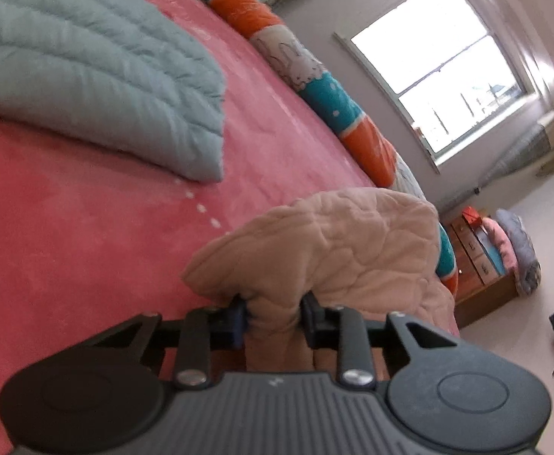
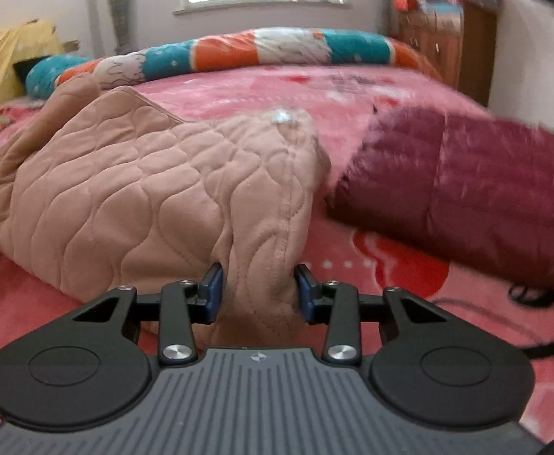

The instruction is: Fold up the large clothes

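A bed [image 2: 371, 87] with a pink plush blanket fills both views, and a rolled quilt [image 2: 277, 47] in teal, orange and white lies along its far edge under the window [image 1: 440, 64]. On the blanket a maroon padded garment [image 2: 466, 189] lies just right of the task's thing, a beige quilted coat [image 2: 125, 197] bunched in a heap near the near edge of the bed. A folded pale blue quilted garment [image 1: 87, 68] lies well apart from the coat, with bare pink blanket between them. A wooden dresser [image 2: 447, 45] stands beyond the bed's corner.

The left hand-held gripper [image 1: 275, 316] points shallowly downward, rolled to one side, and clenches a fold of the coat. The right hand-held gripper [image 2: 258, 292] also tilts downward, sits nearly level across, and pinches the coat's stitched edge, both pads pressing the fabric.
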Action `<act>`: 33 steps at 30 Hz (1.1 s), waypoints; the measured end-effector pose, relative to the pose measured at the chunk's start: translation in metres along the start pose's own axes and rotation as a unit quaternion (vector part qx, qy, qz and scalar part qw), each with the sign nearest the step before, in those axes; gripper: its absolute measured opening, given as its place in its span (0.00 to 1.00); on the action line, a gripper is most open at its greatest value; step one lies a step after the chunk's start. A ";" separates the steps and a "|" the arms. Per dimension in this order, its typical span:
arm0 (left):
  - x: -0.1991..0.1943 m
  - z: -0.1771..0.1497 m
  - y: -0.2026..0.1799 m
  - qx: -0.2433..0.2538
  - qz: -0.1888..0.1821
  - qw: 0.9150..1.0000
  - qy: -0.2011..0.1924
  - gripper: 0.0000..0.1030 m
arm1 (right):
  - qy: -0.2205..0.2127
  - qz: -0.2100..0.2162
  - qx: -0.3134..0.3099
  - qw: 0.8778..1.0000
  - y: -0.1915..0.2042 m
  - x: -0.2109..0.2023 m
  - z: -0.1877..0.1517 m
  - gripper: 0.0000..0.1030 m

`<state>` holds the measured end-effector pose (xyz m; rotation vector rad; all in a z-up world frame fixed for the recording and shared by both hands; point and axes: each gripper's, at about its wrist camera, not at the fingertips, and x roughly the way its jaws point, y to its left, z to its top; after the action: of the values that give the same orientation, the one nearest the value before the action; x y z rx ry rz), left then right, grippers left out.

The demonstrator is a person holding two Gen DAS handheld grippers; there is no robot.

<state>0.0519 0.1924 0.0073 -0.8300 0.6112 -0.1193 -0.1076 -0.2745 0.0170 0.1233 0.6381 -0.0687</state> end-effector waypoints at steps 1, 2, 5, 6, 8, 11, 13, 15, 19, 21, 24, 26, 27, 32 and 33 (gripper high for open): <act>0.002 -0.002 0.004 -0.003 0.008 1.000 0.007 0.27 | 0.003 0.001 0.002 1.000 -0.001 0.002 -0.001 0.45; 0.005 -0.005 0.009 -0.004 0.020 1.000 0.015 0.27 | 0.006 0.001 0.002 1.000 -0.001 0.004 -0.001 0.46; 0.003 -0.010 0.015 -0.012 0.019 0.999 0.023 0.29 | 0.017 0.010 0.030 0.999 -0.008 0.009 0.001 0.52; 0.000 -0.009 0.012 -0.007 0.019 0.999 0.025 0.30 | 0.021 0.014 0.040 0.999 -0.011 0.012 0.002 0.59; -0.010 -0.005 0.004 0.010 0.026 0.999 0.034 0.31 | 0.020 0.000 0.051 0.999 -0.015 0.010 0.005 0.84; -0.034 0.000 -0.016 0.079 0.043 0.996 0.026 0.31 | 0.003 -0.004 0.047 0.999 -0.016 0.001 0.008 0.86; -0.054 0.002 -0.033 0.136 0.049 0.989 0.000 0.32 | -0.020 -0.021 0.033 0.999 -0.011 -0.009 0.012 0.88; -0.072 0.004 -0.049 0.185 0.045 0.981 -0.022 0.36 | -0.053 -0.043 0.013 0.998 -0.004 -0.021 0.017 0.90; -0.075 0.002 -0.079 0.264 0.002 0.964 -0.022 0.40 | -0.095 -0.018 0.006 0.995 0.002 -0.030 0.030 0.94; -0.056 -0.002 -0.090 0.302 -0.003 0.953 -0.007 0.40 | -0.094 0.012 0.001 0.995 0.012 -0.025 0.038 0.97; -0.023 -0.008 -0.096 0.337 -0.005 0.941 0.027 0.38 | -0.081 0.061 -0.020 0.995 0.034 -0.007 0.050 0.97; -0.004 -0.013 -0.095 0.353 0.011 0.935 0.036 0.33 | -0.078 0.068 -0.041 0.994 0.050 0.011 0.058 0.97; 0.002 -0.013 -0.093 0.356 0.012 0.934 0.036 0.33 | -0.076 0.070 -0.049 0.993 0.056 0.020 0.062 0.97; 0.024 -0.007 -0.089 0.346 0.014 0.938 0.006 0.34 | -0.050 0.024 -0.092 0.994 0.075 0.069 0.064 0.97; 0.026 -0.006 -0.088 0.340 0.017 0.940 0.001 0.34 | -0.043 0.007 -0.093 0.995 0.070 0.080 0.062 0.97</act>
<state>0.0819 0.1205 0.0553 -0.1477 0.5341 -0.2819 0.0001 -0.2154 0.0257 -0.0543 0.5552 -0.0013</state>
